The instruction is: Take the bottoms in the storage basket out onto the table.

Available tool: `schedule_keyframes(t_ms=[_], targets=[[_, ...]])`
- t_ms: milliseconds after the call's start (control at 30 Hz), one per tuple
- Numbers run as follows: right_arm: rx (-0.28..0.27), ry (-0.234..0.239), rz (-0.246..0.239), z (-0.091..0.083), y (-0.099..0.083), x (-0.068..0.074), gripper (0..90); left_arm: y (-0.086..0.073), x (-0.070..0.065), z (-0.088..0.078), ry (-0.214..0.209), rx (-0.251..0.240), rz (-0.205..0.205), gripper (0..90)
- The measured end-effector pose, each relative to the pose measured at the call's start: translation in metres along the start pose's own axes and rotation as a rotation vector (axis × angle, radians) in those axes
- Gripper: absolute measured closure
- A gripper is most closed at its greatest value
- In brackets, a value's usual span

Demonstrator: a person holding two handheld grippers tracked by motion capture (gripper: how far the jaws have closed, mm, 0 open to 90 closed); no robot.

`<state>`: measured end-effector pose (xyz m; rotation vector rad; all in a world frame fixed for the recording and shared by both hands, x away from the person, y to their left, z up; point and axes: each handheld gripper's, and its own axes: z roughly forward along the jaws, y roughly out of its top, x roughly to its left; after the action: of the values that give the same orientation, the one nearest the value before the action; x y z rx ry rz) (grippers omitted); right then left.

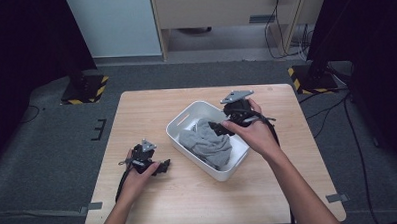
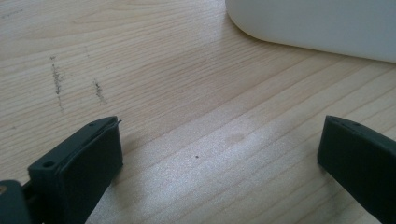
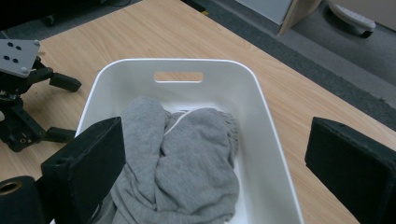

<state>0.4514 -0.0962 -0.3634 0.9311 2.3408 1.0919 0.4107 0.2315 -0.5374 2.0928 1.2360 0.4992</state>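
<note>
We judge stowing nearly done | crumpled grey knit cloth (image 3: 182,158) lies inside white plastic basket (image 3: 261,100) mid-table | right gripper (image 3: 215,172) gaping above it | left gripper (image 2: 219,158) spread near table's left edge

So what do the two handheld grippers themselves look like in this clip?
Both the left gripper and the right gripper are black, each topped by a grey three-cornered plate with small holes. Each has two wide, blocky black jaws with flat pads, and a black cable trails from each. The person's forearms are bare, no sleeves showing.
</note>
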Motion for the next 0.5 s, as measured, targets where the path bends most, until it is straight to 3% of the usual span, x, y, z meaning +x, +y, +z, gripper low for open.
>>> schedule_keyframes(t_ms=[33,233,500], targets=[[0.012,0.003,0.005,0.011,0.0,0.002,6.0,0.0,0.0,0.0,0.0,0.0,0.0,0.0],[0.018,0.018,0.022,0.031,0.0,0.006,7.8,0.0,0.0,0.0,0.0,0.0,0.0,0.0],[0.055,0.047,0.0,0.06,-0.006,0.019,10.8,0.0,0.0,0.0,0.0,0.0,0.0,0.0]])
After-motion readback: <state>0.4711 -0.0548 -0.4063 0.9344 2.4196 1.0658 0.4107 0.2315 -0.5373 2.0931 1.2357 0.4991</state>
